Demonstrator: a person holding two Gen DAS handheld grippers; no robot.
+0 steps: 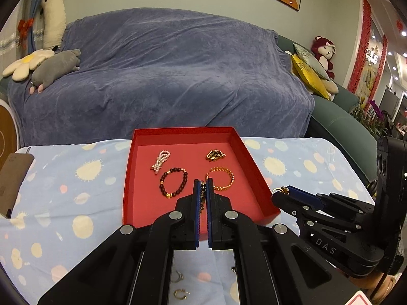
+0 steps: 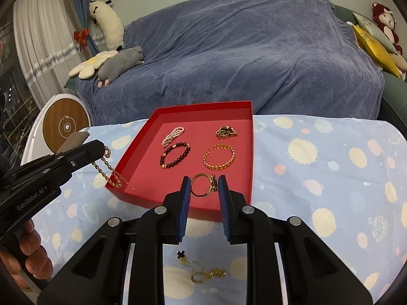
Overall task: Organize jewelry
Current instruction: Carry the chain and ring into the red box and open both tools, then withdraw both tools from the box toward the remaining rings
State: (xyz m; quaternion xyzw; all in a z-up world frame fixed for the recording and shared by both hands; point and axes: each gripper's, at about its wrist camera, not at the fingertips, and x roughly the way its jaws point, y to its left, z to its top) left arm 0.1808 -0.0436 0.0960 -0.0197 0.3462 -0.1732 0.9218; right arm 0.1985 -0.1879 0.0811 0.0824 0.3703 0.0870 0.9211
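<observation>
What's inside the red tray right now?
Red tray holds four pieces: pearl strand, dark bead bracelet, gold open bangle, dark-gold cluster. The near floor is partly hidden behind the right gripper.

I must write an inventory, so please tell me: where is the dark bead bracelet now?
The dark bead bracelet lies flat inside the red tray, in its left half, just in front of the pink pearl piece and left of the open gold bangle.

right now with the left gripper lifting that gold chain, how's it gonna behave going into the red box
Probably floppy: the gold chain hangs limp from the left gripper, draping over the red box edge. It may swing, bunch where it lands, or snag that wall.
</observation>
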